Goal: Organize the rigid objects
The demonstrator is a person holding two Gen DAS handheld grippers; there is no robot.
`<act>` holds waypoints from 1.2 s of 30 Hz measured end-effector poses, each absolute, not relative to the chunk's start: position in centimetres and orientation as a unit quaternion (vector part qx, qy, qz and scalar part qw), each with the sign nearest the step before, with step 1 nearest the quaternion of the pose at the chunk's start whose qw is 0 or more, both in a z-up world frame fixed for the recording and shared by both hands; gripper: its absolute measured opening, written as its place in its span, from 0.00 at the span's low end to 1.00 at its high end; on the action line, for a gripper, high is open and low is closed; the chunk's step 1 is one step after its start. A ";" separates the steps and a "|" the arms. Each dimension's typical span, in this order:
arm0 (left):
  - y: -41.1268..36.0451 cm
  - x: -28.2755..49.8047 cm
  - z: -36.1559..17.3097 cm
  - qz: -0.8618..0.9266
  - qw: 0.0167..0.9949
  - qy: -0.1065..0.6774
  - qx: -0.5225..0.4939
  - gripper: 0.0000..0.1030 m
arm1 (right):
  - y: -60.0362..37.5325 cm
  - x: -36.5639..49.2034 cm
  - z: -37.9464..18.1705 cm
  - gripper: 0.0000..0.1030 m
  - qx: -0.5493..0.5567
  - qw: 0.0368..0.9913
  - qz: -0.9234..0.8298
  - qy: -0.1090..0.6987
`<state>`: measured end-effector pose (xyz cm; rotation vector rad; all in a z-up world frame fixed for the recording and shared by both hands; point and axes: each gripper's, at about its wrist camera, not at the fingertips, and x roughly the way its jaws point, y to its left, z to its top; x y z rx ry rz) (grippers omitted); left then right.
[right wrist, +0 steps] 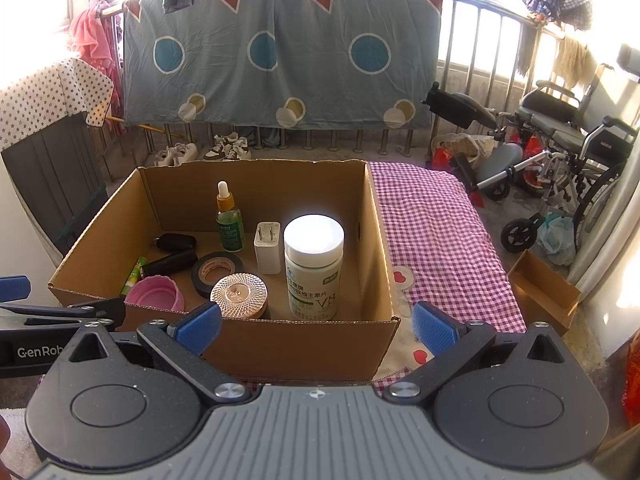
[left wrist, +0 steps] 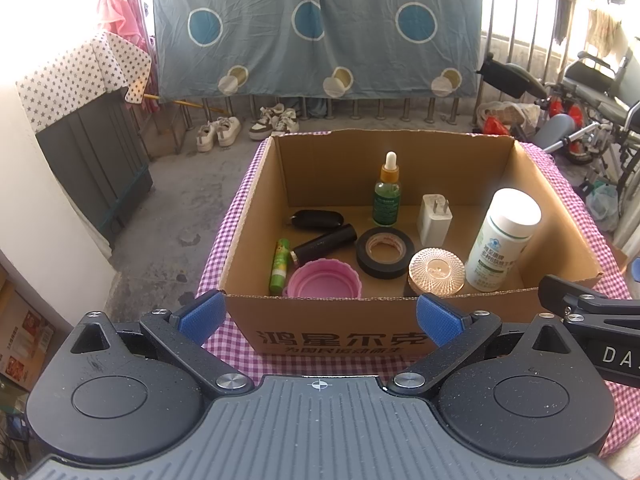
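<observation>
An open cardboard box stands on a purple checked cloth. Inside it are a white pill bottle, a green dropper bottle, a white charger plug, a black tape roll, a pink glass lid, a pink cup, a black cylinder, a green tube and a black key fob. My left gripper and right gripper hover open and empty before the box's near wall.
Behind the box hangs a blue bedsheet on a metal railing. Shoes lie on the concrete floor. A wheelchair stands at the right, a small cardboard box beside the table, and a dark cabinet at the left.
</observation>
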<state>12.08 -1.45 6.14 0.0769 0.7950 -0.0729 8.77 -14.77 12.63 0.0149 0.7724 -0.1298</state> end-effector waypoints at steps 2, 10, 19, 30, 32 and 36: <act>-1.4 12.1 6.1 -0.035 0.921 0.387 0.038 0.99 | -14.8 8.8 12.6 1.00 0.007 0.924 -0.063 0.376; -1.4 12.0 6.2 -0.035 0.921 0.387 0.038 0.99 | -14.8 8.8 12.6 1.00 0.007 0.924 -0.063 0.377; -1.5 11.9 6.3 -0.033 0.921 0.387 0.037 0.99 | -14.6 8.7 12.8 1.00 0.007 0.924 -0.063 0.376; -1.6 11.8 6.4 -0.032 0.921 0.387 0.037 0.99 | -14.6 8.7 12.8 1.00 0.007 0.924 -0.063 0.376; -1.5 11.8 6.4 -0.033 0.921 0.387 0.037 0.99 | -14.6 8.7 12.8 1.00 0.007 0.924 -0.064 0.376; -1.5 11.8 6.4 -0.033 0.921 0.387 0.037 0.99 | -14.6 8.7 12.8 1.00 0.007 0.924 -0.063 0.377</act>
